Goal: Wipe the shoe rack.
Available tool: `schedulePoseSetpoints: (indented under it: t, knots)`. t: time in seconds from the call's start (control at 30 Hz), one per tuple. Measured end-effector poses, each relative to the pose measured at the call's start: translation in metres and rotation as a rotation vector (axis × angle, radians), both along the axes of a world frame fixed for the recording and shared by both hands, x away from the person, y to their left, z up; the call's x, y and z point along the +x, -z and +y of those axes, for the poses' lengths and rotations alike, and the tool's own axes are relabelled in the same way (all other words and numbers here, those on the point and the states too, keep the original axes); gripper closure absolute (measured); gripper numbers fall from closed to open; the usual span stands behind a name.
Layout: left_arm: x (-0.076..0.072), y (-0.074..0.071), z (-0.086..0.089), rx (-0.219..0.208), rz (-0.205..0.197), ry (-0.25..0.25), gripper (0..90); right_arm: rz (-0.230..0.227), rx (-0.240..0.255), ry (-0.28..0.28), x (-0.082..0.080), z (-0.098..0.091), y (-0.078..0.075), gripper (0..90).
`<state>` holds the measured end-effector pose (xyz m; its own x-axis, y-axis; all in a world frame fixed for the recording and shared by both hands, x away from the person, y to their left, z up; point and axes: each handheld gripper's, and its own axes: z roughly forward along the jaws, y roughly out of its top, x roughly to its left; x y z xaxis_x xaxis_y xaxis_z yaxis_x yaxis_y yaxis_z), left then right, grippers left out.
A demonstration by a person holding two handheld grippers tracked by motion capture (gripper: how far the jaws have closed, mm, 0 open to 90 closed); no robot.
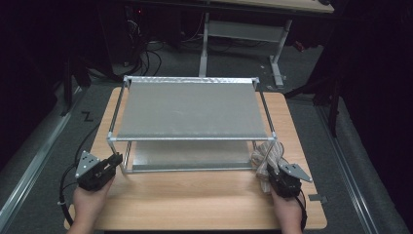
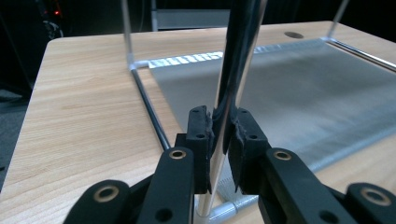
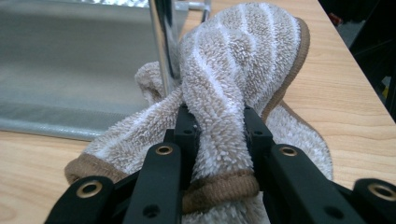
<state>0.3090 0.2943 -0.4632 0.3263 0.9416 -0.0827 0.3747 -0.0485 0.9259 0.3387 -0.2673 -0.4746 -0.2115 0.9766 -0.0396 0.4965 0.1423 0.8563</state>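
Soft, limp towel (image 3: 233, 79) clenched at a bunched fold by right gripper (image 3: 217, 126); rack post (image 2: 233, 70) clamped by left gripper (image 2: 219, 135)

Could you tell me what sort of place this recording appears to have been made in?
Probably a dim lab or workshop set up for recording, not a home. A bare wooden table carries only a two-tier metal rack and a striped towel, while cables trail over the floor and another desk frame stands behind.

Towel's (image 3: 233, 88) underside hidden by fingers (image 3: 187, 130)
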Motion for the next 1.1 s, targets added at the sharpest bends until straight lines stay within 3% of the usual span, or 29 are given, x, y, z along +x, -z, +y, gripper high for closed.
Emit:
schedulePoseSetpoints:
  t: [0.07,0.2,0.4,0.5,0.63,0.93,1.1]
  knots:
    - [0.003,0.004,0.0,-0.016,0.001,-0.012,78.1,-0.005,0.01,-0.006,-0.004,0.0,-0.002,73.8]
    - [0.003,0.011,0.0,-0.056,-0.006,-0.025,77.5,-0.06,0.03,-0.008,-0.011,-0.002,-0.016,73.7]
    - [0.0,0.012,0.002,-0.067,-0.001,-0.026,76.1,-0.203,0.078,-0.03,-0.028,-0.006,-0.064,73.4]
    - [-0.002,0.014,0.001,-0.066,-0.006,-0.028,75.7,-0.24,0.086,-0.032,-0.031,-0.007,-0.079,73.4]
    - [-0.005,0.015,0.001,-0.059,-0.008,-0.021,75.5,-0.202,0.067,-0.037,-0.031,-0.006,-0.068,73.3]
    - [-0.009,0.017,0.0,-0.014,-0.01,-0.021,74.5,0.001,0.029,-0.023,-0.025,-0.006,-0.003,73.3]
    - [-0.01,0.019,0.0,-0.008,0.0,-0.024,74.5,0.035,0.005,-0.025,-0.025,-0.005,0.009,73.4]
